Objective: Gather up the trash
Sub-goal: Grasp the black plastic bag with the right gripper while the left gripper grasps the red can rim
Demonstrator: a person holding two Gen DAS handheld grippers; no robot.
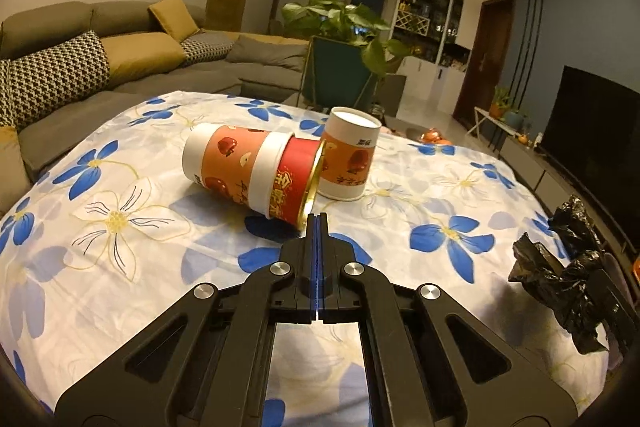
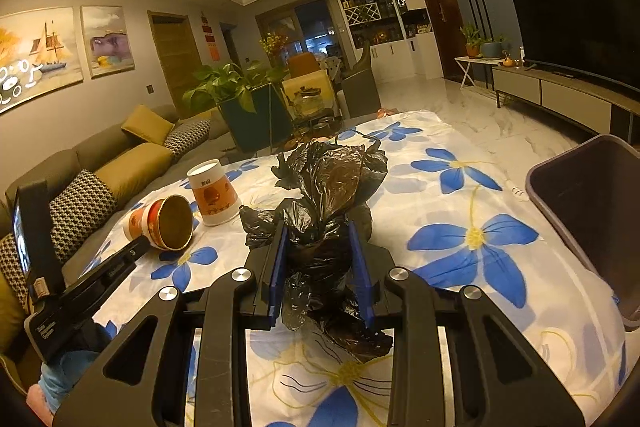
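Here the left gripper (image 1: 316, 217) has its 2 blue-lined jaws pressed together with nothing between them, its tip just short of the gold rim of the lying cup (image 1: 252, 171). That cup, nested from a white-and-orange piece and a red one, lies on its side on the flowered tablecloth (image 1: 120, 227), at 12 o'clock from the tip and trending toward 10 o'clock; its long axis runs from about 10 to 4 o'clock in the left wrist view, open mouth toward the gripper. The upright cup (image 1: 350, 157) stands mouth-down just beside it at 1 o'clock, apparently touching the gold rim.

The right gripper (image 2: 320, 267) is partly open, its jaws clamped on either side of the crumpled black trash bag (image 2: 332, 187), which rises between them at 12 o'clock. From this gripper the 2 cups lie at 10 o'clock, well apart, and a dark bin (image 2: 592, 211) sits at 3 o'clock by the table edge.

Judgement: the left gripper is the nearer to the cups, and must open before closing across the lying cup's rim.
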